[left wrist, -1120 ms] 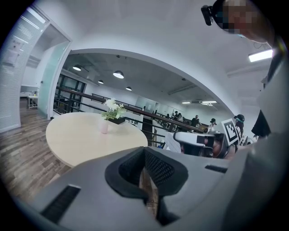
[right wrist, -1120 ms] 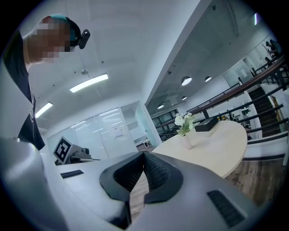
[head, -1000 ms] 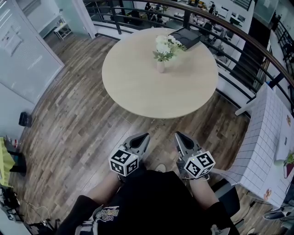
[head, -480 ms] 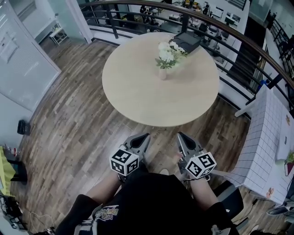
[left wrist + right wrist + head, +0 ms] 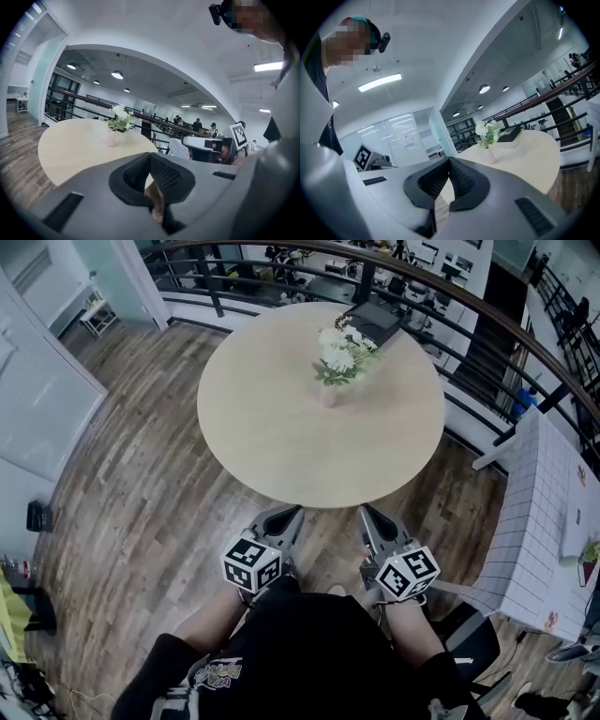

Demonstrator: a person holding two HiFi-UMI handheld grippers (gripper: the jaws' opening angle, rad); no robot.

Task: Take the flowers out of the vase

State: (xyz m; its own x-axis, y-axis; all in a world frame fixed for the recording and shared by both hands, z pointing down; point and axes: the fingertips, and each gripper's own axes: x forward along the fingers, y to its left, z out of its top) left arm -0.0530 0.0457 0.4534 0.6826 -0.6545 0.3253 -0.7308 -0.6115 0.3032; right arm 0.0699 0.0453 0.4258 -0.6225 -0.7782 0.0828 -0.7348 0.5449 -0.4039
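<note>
Both jaws-together: L gripper, R gripper, near round table on plank floor.

The person holds both grippers low before the torso, side by side and a little apart. The left gripper points forward and slightly inward, its fingers pressed together with nothing between them. The right gripper mirrors it, its fingers likewise closed and empty. Each marker cube faces upward near the wrist. Both forearms are bare and bent at the elbow.
</note>
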